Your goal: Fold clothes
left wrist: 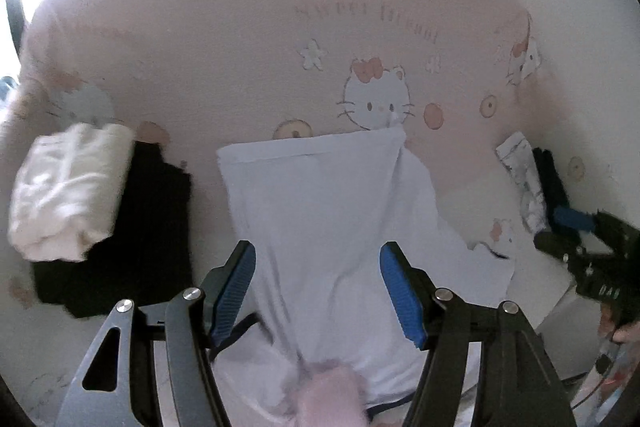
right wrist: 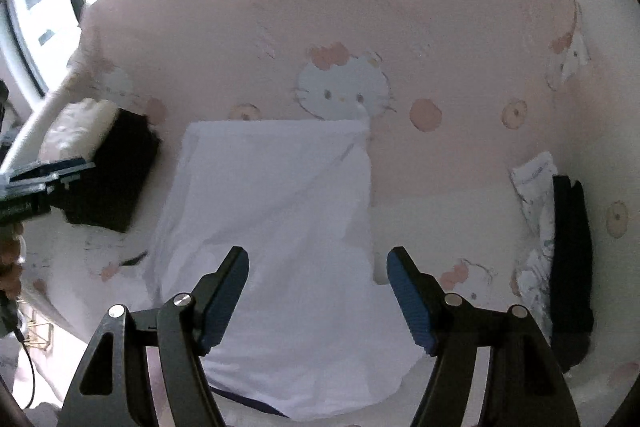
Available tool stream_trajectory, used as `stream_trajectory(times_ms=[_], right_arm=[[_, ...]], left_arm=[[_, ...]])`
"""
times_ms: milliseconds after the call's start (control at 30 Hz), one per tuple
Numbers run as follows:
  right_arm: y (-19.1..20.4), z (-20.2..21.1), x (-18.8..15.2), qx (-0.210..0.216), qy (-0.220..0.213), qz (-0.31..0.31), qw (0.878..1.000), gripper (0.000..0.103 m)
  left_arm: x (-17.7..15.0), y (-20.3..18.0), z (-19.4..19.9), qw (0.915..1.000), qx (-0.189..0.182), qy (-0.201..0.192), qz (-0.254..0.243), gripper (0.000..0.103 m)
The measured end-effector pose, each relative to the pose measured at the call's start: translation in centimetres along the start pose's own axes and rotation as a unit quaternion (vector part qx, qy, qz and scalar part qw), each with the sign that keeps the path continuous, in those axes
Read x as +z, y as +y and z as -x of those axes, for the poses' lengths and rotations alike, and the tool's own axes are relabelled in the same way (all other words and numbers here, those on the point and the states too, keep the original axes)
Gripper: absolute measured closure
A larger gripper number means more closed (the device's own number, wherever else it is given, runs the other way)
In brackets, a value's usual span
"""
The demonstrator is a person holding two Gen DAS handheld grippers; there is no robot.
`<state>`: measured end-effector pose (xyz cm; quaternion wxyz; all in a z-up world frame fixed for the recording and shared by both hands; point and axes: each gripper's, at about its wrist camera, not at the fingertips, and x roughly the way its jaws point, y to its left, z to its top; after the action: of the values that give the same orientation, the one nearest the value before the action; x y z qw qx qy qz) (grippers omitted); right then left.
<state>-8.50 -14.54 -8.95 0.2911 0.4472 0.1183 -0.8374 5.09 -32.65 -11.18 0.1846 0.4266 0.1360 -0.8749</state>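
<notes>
Both grippers, left (left wrist: 318,287) and right (right wrist: 318,293), hover with jaws spread and nothing between the pads, above a pale folded garment (right wrist: 272,211) that lies on the pink cat-print sheet (right wrist: 360,7). Left of the garment sit a black folded item (left wrist: 132,227) and, partly on it, a white bundle (left wrist: 64,187). Right of it lies a patterned cloth (right wrist: 536,211) beside a dark one (right wrist: 570,267).

Your pale lavender garment (left wrist: 320,211) lies on the pink cartoon-cat bedsheet (left wrist: 240,47), folded lengthwise into a tall panel with a straight hemmed top edge and a diagonal crease. To its left you have a folded white garment (left wrist: 68,191) resting on a black one (left wrist: 132,227). At the right sit a patterned white piece (right wrist: 534,211) and a dark piece (right wrist: 570,259), side by side.
</notes>
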Motion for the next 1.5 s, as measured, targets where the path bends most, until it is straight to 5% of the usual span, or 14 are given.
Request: stream_trajectory(times_ms=[133, 300, 433, 533, 667, 967, 1133, 1167, 1267, 1433, 1500], right_arm=[[0.7, 0.4, -0.6, 0.027, -0.006, 0.017, 0.999, 0.030], [1.3, -0.6, -2.2, 0.000, 0.004, 0.034, 0.999, 0.029], [1.0, -1.6, -3.7, 0.021, 0.003, 0.003, 1.000, 0.029], [0.5, -2.3, -4.7, 0.027, -0.014, -0.031, 0.999, 0.029], [-0.2, -4.3, -5.9, 0.050, -0.023, -0.063, 0.996, 0.029], [1.8, -11.9, -8.2, 0.096, 0.036, -0.069, 0.992, 0.030], [3.2, -14.1, -8.8, 0.125, 0.046, -0.044, 0.990, 0.030], [3.4, -14.5, -8.9, 0.132, 0.046, -0.040, 0.989, 0.032], [4.2, -15.2, -9.0, 0.110, 0.040, -0.017, 0.993, 0.069], [5.6, -14.8, -8.8, 0.144, 0.009, 0.027, 0.989, 0.075], [6.0, -15.1, -8.9, 0.158, 0.016, 0.037, 0.987, 0.090]], left_arm=[[-1.0, -1.3, 1.5, 0.9994, 0.015, -0.016, -0.027, 0.041], [-2.9, -2.7, 0.9, 0.9990, 0.016, -0.019, -0.038, 0.041], [-4.5, -2.7, -1.5, 0.9990, -0.021, -0.005, -0.039, 0.041], [-5.8, -2.2, -3.5, 0.9991, -0.008, -0.010, -0.041, 0.041], [-7.8, -0.2, -7.7, 0.9990, -0.034, 0.023, 0.020, 0.041], [-11.2, 3.1, -13.1, 0.9866, -0.052, 0.096, 0.121, 0.041], [-12.5, 3.5, -13.0, 0.9813, -0.070, 0.091, 0.154, 0.041], [-12.8, 3.5, -12.9, 0.9799, -0.074, 0.085, 0.165, 0.041], [-13.4, 3.5, -12.5, 0.9748, -0.087, 0.067, 0.194, 0.042], [-12.6, 1.4, -11.0, 0.9820, -0.108, 0.020, 0.154, 0.068], [-12.5, 0.7, -11.6, 0.9811, -0.119, 0.019, 0.152, 0.072]])
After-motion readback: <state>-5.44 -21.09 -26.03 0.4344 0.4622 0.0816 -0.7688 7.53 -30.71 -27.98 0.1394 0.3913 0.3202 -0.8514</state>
